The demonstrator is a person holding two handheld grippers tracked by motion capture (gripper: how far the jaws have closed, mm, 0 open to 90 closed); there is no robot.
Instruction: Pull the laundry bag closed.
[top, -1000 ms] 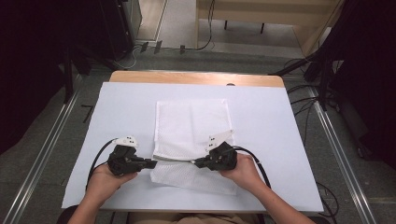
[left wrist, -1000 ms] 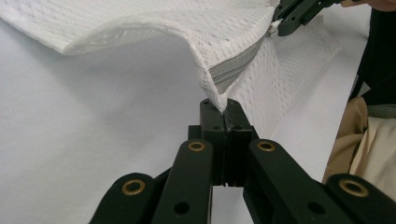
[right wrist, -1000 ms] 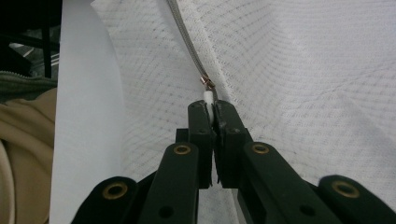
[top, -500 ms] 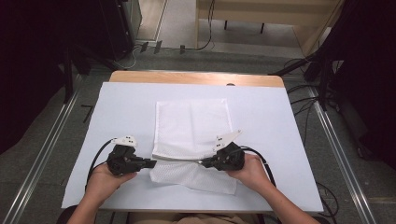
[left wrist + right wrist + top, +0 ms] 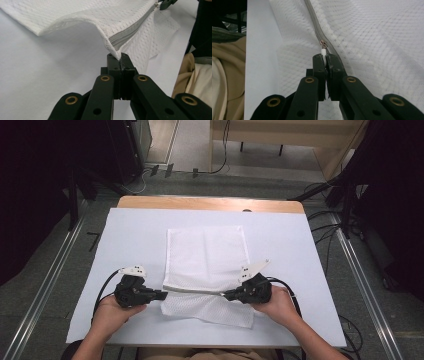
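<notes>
Mesh laundry bag (image 5: 206, 255) lies flat at the table's (image 5: 300, 250) centre, near edge lifted. My left gripper (image 5: 120, 58) pinches the bag's corner at the zipper's (image 5: 130, 31) end; my right gripper (image 5: 325, 60) clamps the white zipper pull (image 5: 323, 52). Zipping seems underway; next I should hold the corner taut and draw the pull steadily along the track.

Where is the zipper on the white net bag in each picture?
High view: zipper runs across the mesh bag between both grippers, low centre.
Left gripper view: grey strip slanting up right from the jaws.
Right gripper view: strip running up from the white pull tab.
Shared landmark: the zipper pull tab.
</notes>
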